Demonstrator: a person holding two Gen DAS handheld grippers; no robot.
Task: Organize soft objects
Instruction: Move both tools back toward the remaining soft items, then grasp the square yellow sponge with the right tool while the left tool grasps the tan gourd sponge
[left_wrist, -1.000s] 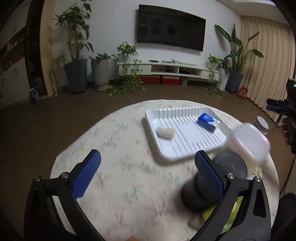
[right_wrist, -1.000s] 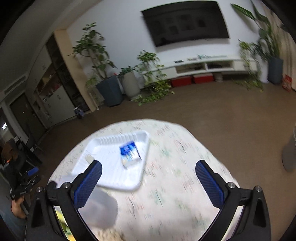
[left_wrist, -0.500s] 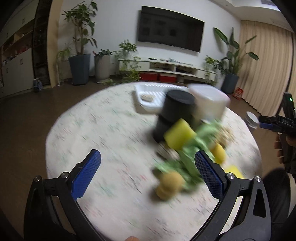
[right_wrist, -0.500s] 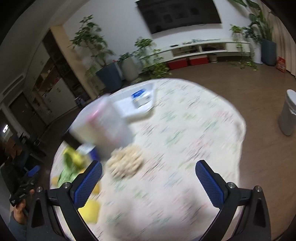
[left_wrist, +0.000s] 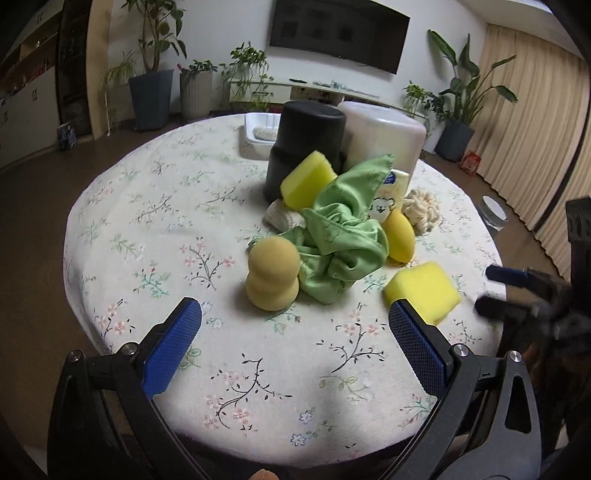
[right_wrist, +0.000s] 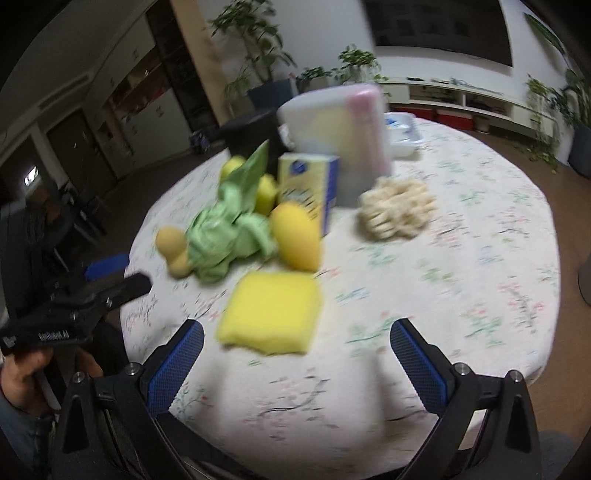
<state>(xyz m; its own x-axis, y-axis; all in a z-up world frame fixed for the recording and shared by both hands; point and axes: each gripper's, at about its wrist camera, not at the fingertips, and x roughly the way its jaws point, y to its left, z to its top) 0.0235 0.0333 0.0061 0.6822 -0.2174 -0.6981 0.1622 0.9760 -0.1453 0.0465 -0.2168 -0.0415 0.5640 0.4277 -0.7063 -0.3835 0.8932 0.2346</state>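
Whereas a second ago both cameras looked mainly at the white tray (left_wrist: 258, 127) at the far edge, both have now swung back over the pile of soft items mid-surface, and the left view has sharpened; the right view is blurred, so that arm is probably moving. Judgement: sorting is at its start, with selection of the next piece under way.

Left hand-held gripper (left_wrist: 293, 338): released, jaws wide, nothing between them, at the 6 o'clock edge of the round floral surface (left_wrist: 147, 206). Right hand-held gripper (right_wrist: 297, 356): likewise released and empty.

Soft items, left view:
- gourd-shaped yellow sponge (left_wrist: 272, 273), upright, nearest the left jaws, touching the cloth.
- crumpled green cloth (left_wrist: 341, 236), glossy, heaped at centre.
- flat yellow sponge (left_wrist: 423, 291) at 4 o'clock, lying apart; in the right view it sits just ahead of the right jaws.
- second yellow block sponge (left_wrist: 308, 179) leaning on the black canister (left_wrist: 306, 146).
- egg-shaped yellow sponge (left_wrist: 398, 236) and cream loofah-like puff (left_wrist: 421, 210) at 2 o'clock.
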